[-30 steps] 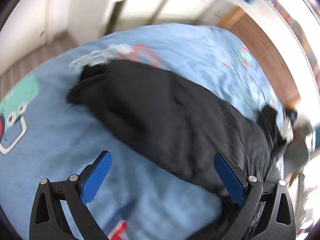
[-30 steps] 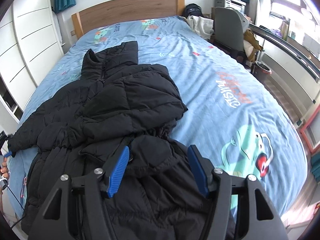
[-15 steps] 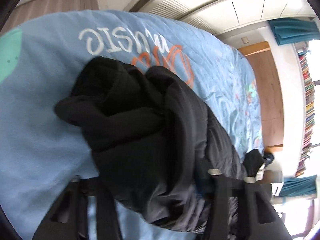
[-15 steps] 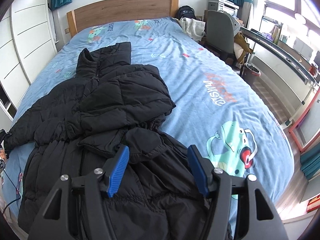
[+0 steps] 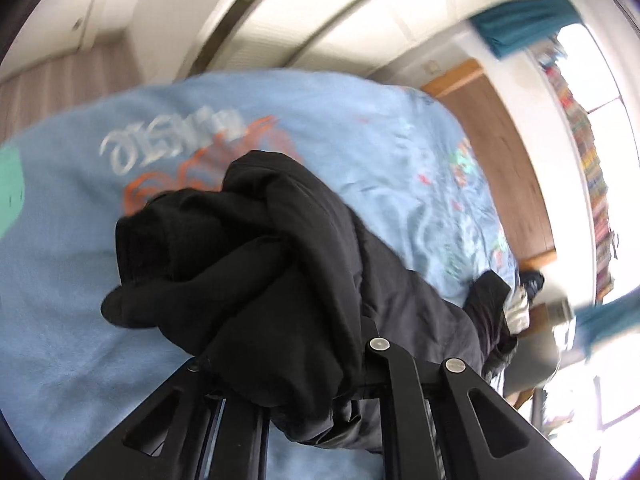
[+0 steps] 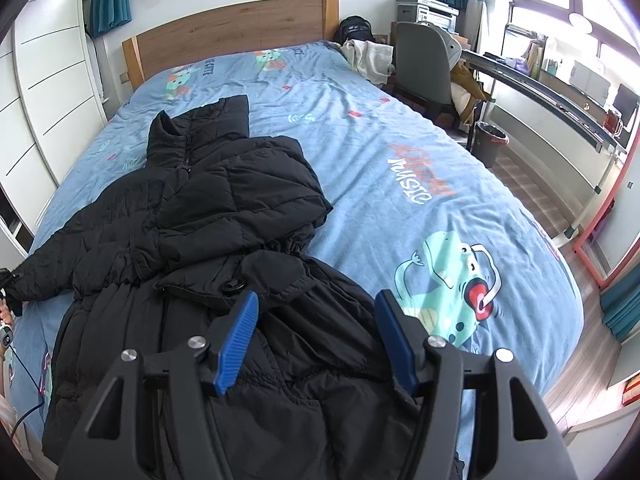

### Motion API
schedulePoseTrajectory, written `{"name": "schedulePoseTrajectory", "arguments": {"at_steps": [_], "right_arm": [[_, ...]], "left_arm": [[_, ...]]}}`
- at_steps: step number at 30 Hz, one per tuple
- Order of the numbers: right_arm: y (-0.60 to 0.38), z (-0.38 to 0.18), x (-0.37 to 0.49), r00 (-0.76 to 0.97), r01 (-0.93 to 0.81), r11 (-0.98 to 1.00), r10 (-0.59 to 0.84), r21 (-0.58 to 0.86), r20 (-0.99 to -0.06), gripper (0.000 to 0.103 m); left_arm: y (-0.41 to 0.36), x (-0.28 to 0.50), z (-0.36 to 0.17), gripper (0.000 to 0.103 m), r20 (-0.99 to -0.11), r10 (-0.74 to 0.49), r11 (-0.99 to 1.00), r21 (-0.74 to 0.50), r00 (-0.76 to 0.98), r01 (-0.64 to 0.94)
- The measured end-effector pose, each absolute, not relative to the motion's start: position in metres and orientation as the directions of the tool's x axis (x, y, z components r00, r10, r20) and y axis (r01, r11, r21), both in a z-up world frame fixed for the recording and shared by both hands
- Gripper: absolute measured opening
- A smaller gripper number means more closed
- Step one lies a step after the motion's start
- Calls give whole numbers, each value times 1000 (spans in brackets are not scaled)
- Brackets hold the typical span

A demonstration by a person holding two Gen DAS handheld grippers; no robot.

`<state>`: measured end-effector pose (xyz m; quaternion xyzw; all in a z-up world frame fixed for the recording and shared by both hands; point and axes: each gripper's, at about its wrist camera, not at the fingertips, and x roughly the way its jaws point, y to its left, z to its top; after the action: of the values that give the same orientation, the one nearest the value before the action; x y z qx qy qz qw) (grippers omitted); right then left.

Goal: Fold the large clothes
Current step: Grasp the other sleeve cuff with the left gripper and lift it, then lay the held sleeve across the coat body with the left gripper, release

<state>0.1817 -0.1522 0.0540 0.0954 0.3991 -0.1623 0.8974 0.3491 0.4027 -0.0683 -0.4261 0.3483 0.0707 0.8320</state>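
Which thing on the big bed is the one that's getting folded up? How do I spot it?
Find the wide bed with the light blue cartoon cover and wooden headboard. On its left half sprawls a big black puffy coat, collar toward the headboard. It is the only black thing on the cover, darker and much bigger than the pale clothes bunched at the far corner.

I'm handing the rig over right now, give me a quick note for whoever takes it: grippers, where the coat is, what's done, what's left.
Left gripper: shut on the left sleeve of the black puffer coat, bunched over its fingers and lifted above the blue bedspread.
Right gripper: open, empty, hovering over the coat's lower half.
Coat: lies front-up along the bed, collar toward the wooden headboard.
Done: the right sleeve is already folded across the chest.
Left: lay the held sleeve across the body, then fold the long hem up.
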Motion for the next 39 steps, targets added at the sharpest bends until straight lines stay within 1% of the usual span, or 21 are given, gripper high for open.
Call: {"name": "schedulePoseTrajectory", "arguments": {"at_steps": [6, 9, 13, 17, 22, 25, 28, 34, 39], "right_arm": [[-158, 52, 176, 634, 371, 926, -198, 69, -747, 59], [-166, 52, 170, 646, 375, 922, -189, 92, -740, 59], [-180, 54, 161, 662, 386, 914, -182, 123, -727, 59], [-196, 54, 151, 674, 397, 906, -179, 147, -716, 59], [-221, 50, 136, 683, 426, 886, -181, 185, -708, 59], [-238, 44, 128, 682, 445, 871, -178, 209, -709, 59], [-251, 35, 120, 677, 458, 860, -175, 224, -715, 59], [-276, 18, 109, 663, 480, 841, -164, 247, -730, 59], [-286, 9, 105, 661, 487, 834, -158, 259, -733, 59]], "left_arm": [[341, 354, 2, 11, -574, -189, 771, -589, 796, -241], [296, 359, 35, 11, -536, -240, 818, -560, 809, -129], [236, 367, 55, 11, -530, -278, 862, -505, 801, -36], [174, 379, 63, 11, -543, -327, 882, -468, 773, 44], [92, 391, 58, 11, -588, -367, 904, -407, 721, 129], [52, 395, 46, 11, -629, -350, 926, -343, 694, 157], [20, 397, 22, 11, -678, -328, 942, -286, 657, 175], [-20, 394, -20, 11, -760, -281, 959, -207, 586, 191], [-42, 393, -36, 13, -793, -243, 967, -155, 558, 201]]}}
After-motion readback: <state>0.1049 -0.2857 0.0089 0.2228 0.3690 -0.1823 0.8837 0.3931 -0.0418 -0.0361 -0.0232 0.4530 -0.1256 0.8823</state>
